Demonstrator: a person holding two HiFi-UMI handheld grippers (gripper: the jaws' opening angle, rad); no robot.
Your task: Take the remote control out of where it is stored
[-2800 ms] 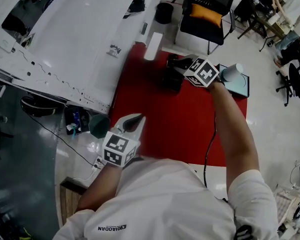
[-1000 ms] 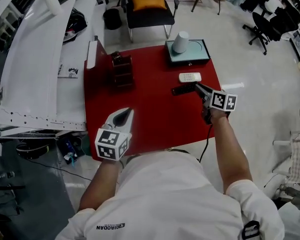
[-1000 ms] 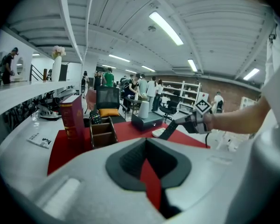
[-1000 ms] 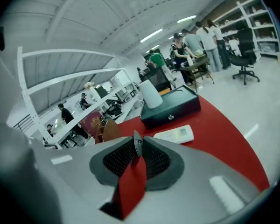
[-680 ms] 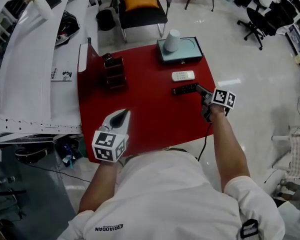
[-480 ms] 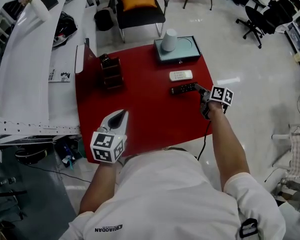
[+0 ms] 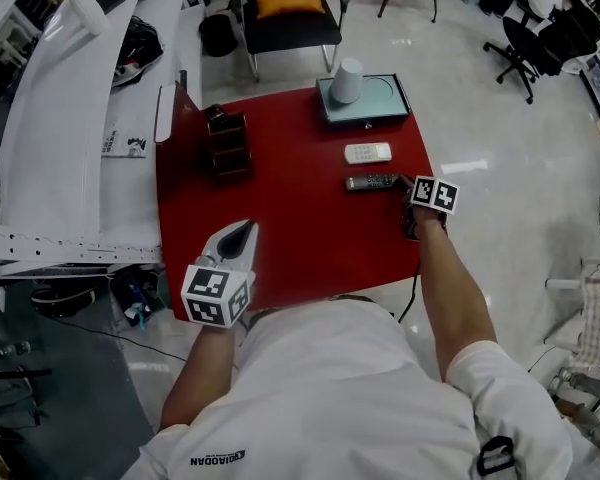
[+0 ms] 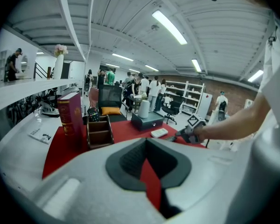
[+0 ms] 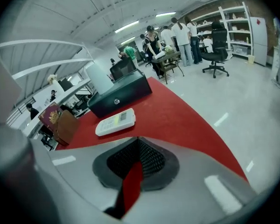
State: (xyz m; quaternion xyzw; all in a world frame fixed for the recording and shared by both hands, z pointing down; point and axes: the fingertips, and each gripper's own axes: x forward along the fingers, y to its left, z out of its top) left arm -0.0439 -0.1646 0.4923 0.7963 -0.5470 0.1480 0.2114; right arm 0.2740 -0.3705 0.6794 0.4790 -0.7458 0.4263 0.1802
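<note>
A: The red desk (image 7: 280, 208) fills the head view, with the person (image 7: 340, 398) standing at its near edge. What does it carry?
B: At the far edge, toward the right corner, there is a dark flat box (image 7: 382, 104) with a pale cup (image 7: 347, 80) on top. Toward the far left corner stands a wooden rack (image 7: 228, 145), with a maroon book (image 8: 71, 120) upright just beside it.
A: And the grippers?
B: The left gripper (image 7: 248, 230) hangs over the near left corner, its jaws drawn together on nothing. The right gripper (image 7: 408, 181) sits low at the right edge. Its jaws have just been closing and now stand pinched to a sliver. Its own view shows only red desk through the gap, and nothing is held.
A: Then where is the black remote (image 7: 372, 182)?
B: It lies on the desk near the right edge, one end right at that gripper's tip, well apart from the rack. A second ago it was carried in those jaws; now it lies free. The white remote (image 7: 367, 152) lies just beyond it, toward the box.
A: Meaning?
B: Judging by this, the remote is out of its storage and set down, so the fetch looks finished. Something dark with keys seems to remain in the rack, but what it is cannot be told.
</note>
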